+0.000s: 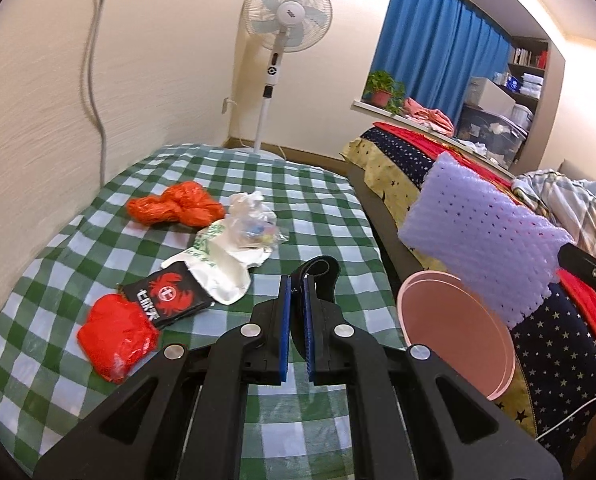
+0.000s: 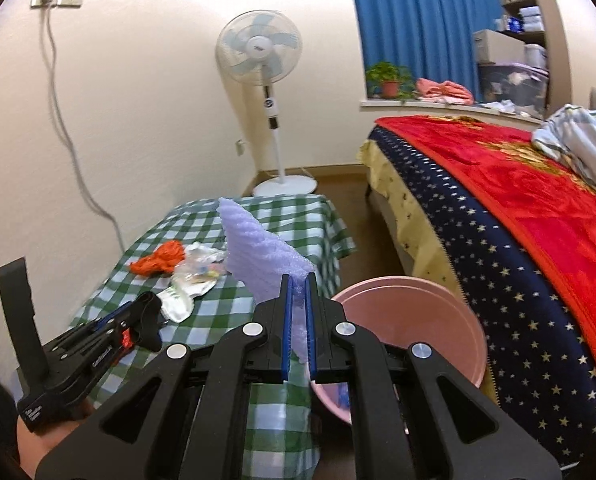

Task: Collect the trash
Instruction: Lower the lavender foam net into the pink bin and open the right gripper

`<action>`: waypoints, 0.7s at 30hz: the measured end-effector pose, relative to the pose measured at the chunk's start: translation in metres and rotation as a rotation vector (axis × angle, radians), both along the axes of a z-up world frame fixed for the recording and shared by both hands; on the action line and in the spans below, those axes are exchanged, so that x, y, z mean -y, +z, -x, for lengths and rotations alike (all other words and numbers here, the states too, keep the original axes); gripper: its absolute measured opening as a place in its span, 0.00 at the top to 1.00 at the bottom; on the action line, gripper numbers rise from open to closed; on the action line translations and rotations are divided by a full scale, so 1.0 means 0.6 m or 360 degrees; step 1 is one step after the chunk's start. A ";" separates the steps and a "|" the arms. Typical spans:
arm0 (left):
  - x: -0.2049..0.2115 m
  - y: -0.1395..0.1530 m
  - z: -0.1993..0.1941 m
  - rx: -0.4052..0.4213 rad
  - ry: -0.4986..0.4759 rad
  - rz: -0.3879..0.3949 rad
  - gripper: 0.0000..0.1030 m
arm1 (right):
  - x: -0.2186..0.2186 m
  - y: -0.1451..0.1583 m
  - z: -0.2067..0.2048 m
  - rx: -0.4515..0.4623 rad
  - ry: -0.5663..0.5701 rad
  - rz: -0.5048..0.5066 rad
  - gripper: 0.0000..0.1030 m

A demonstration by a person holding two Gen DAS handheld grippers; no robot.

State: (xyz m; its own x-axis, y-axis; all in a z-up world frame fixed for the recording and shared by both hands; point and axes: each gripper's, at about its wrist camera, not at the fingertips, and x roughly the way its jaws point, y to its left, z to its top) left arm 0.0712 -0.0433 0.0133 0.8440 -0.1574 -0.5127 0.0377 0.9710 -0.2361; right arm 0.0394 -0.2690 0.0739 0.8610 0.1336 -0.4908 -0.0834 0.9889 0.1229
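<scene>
My right gripper [image 2: 298, 284] is shut on a lilac foam net sheet [image 2: 257, 248] and holds it in the air beside the pink bin [image 2: 450, 320]; the sheet also shows in the left wrist view [image 1: 482, 236] above the bin [image 1: 458, 332]. My left gripper [image 1: 296, 284] is shut on a black strap [image 1: 318, 272] over the green checked table [image 1: 322, 216]. On the table lie an orange net [image 1: 175, 204], a clear bag [image 1: 253, 224], a white bag [image 1: 221, 272], a black packet [image 1: 169, 292] and a red bag [image 1: 115, 336].
A bed with a red and starred blanket [image 2: 518, 200] runs along the right, close to the bin. A standing fan [image 2: 257, 52] is by the far wall. A cable [image 2: 73, 160] hangs down the left wall. A potted plant [image 2: 390, 80] sits on the sill.
</scene>
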 end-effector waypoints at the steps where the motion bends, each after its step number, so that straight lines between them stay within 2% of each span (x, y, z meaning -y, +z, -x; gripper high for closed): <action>1: 0.005 0.000 -0.001 0.0006 -0.0013 -0.0002 0.94 | 0.006 -0.001 -0.001 0.0006 -0.0021 0.0003 0.94; 21: 0.121 0.003 -0.028 0.0080 -0.0253 -0.0039 0.94 | 0.068 -0.025 -0.013 -0.0023 -0.0285 0.0039 0.94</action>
